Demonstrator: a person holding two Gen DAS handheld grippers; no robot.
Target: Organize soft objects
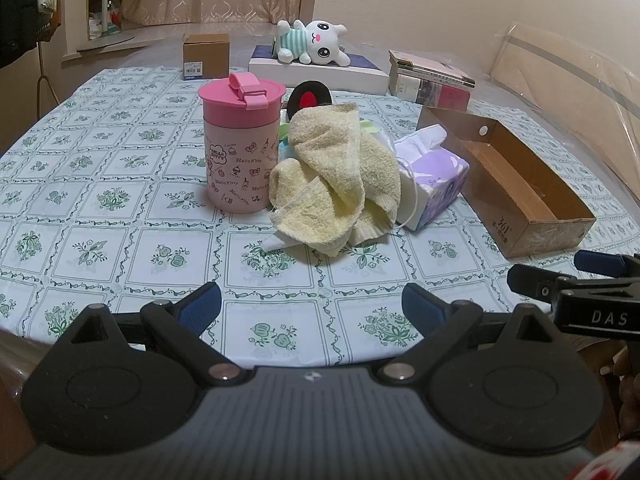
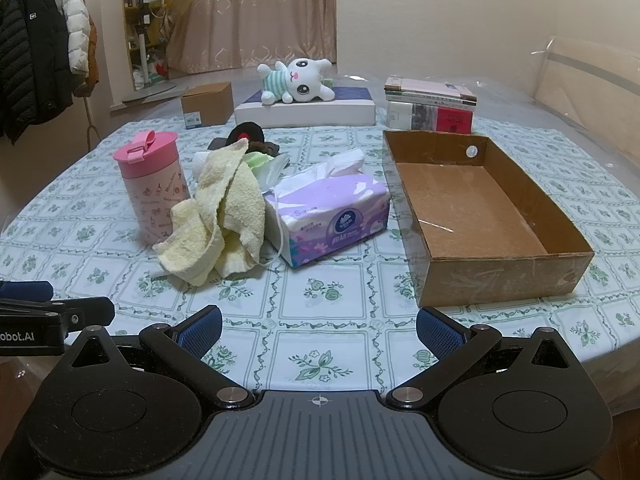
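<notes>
Right now both grippers are wide open and hold nothing. The left gripper (image 1: 311, 300) and the right gripper (image 2: 319, 325) hover over the near edge of the table. The crumpled yellow towel (image 1: 335, 184) lies far ahead of the left gripper, just right of the pink cup (image 1: 239, 148), so the left one looks nearer. Only the right view shows the bare inside of the cardboard box (image 2: 480, 216), right of the tissue pack (image 2: 336, 216).
</notes>
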